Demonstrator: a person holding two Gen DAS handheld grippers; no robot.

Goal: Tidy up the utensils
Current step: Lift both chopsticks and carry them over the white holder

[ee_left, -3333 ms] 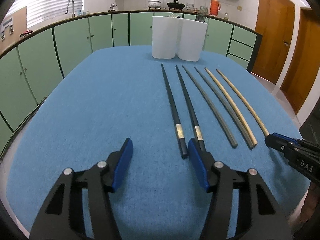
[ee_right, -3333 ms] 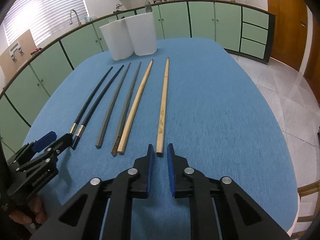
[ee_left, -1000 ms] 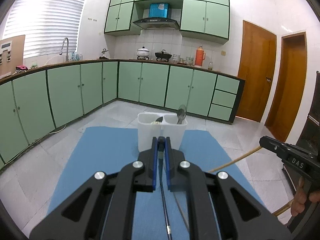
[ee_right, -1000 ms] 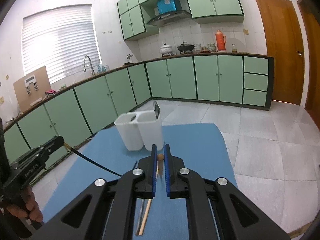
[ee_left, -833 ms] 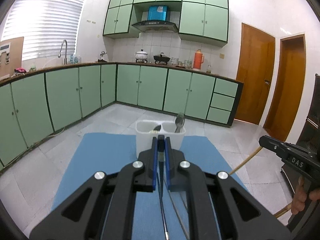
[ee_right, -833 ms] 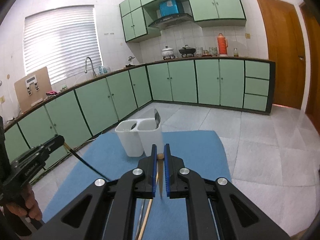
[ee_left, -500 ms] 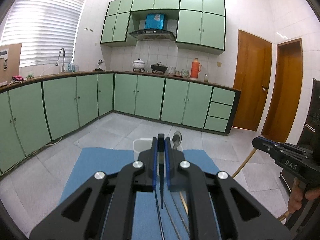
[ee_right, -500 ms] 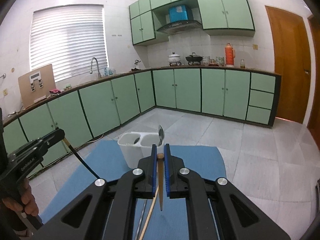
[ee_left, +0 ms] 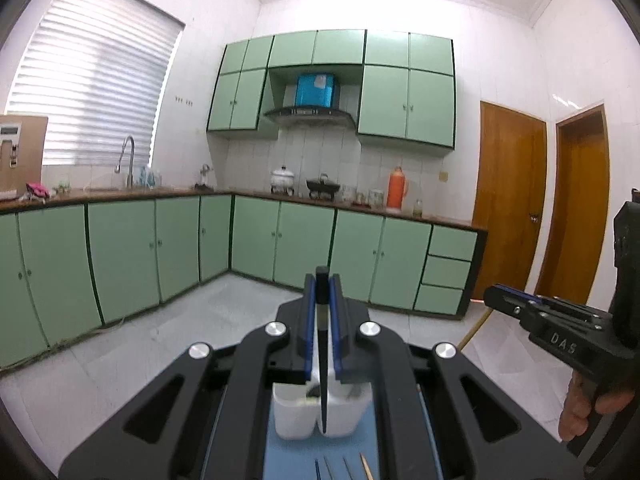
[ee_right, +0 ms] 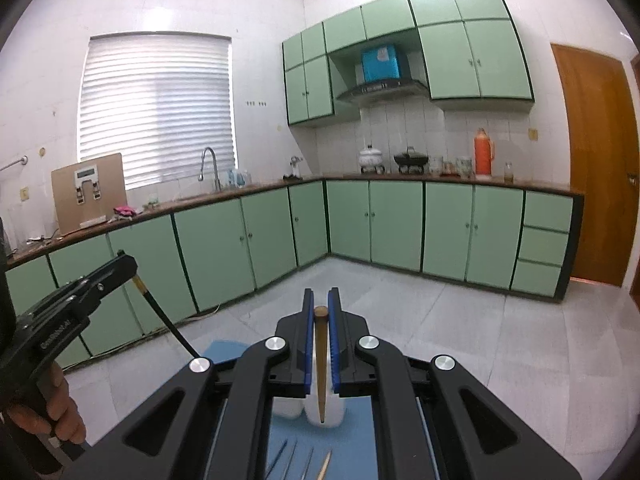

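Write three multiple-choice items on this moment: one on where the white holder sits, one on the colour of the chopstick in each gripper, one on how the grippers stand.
1. Where is the white utensil holder?
A. On the kitchen counter
B. On the blue mat, below the raised grippers
C. On the tiled floor

2. Which chopstick does each gripper carry?
A. Left black, right wooden
B. Left wooden, right black
C. Both black

3. How do the grippers stand?
A. Both wide open
B. Only the left one shut
C. Both shut on a chopstick

Answers:
1 B: the holder stands on the blue mat, seen below the fingers in both wrist views.
2 A: the left gripper pinches the black chopstick; the right gripper pinches the wooden chopstick.
3 C: in each view the blue pads press on the stick's thick end.
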